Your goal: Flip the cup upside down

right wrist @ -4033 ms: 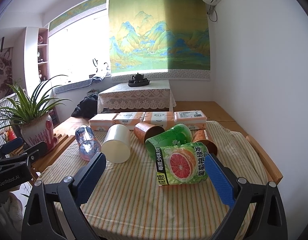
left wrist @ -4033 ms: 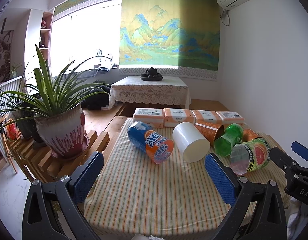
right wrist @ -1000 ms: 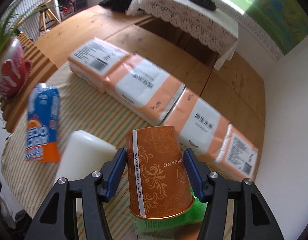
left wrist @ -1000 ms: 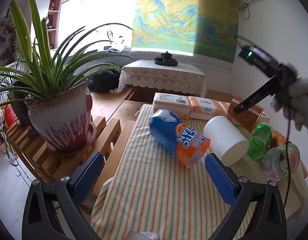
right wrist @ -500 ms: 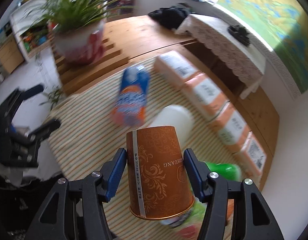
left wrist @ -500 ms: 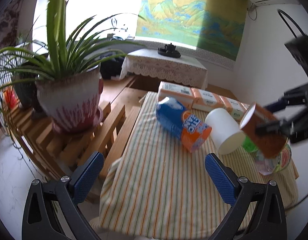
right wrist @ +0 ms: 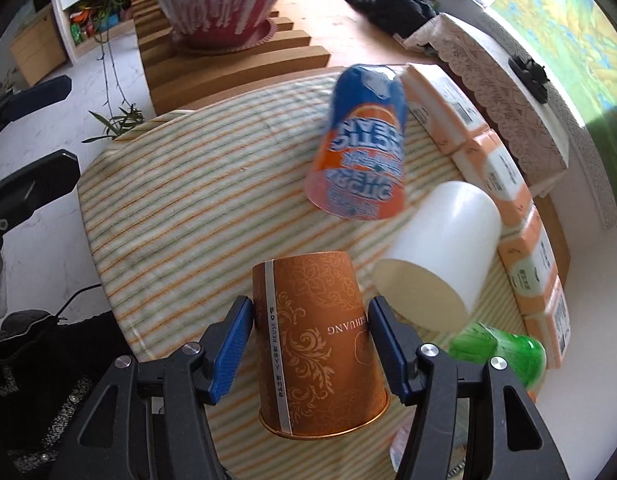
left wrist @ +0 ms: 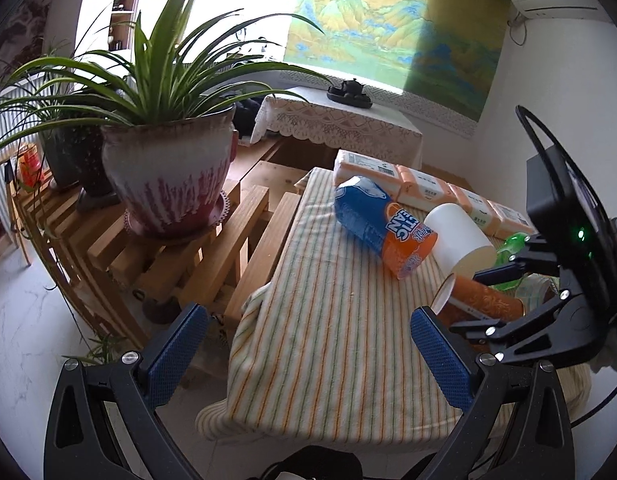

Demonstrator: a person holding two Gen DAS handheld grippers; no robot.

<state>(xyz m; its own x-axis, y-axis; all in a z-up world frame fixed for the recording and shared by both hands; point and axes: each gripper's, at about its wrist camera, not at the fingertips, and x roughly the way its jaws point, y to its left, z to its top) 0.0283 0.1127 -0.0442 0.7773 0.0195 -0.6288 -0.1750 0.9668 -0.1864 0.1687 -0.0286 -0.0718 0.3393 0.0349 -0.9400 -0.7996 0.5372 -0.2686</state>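
My right gripper [right wrist: 310,346] is shut on an orange-brown patterned paper cup [right wrist: 316,340], its blue pads against both sides of the cup. The cup hangs above the striped tablecloth [right wrist: 180,216], closed base pointing away from the camera, rim toward it. In the left wrist view the same cup [left wrist: 476,300] lies tilted in the right gripper [left wrist: 504,300] at the table's right side, its white inside facing left. My left gripper [left wrist: 308,352] is open and empty, off the table's near left corner.
A blue-orange cup [right wrist: 360,144], a white cup [right wrist: 436,252] and a green cup [right wrist: 504,352] lie on their sides on the cloth. Tissue packs [right wrist: 492,168] line the far edge. A potted plant [left wrist: 168,176] stands on a wooden rack left of the table.
My right gripper has carried the brown cup lower and closer to the cloth and tilted it over. The left gripper has drawn back and left, still open.
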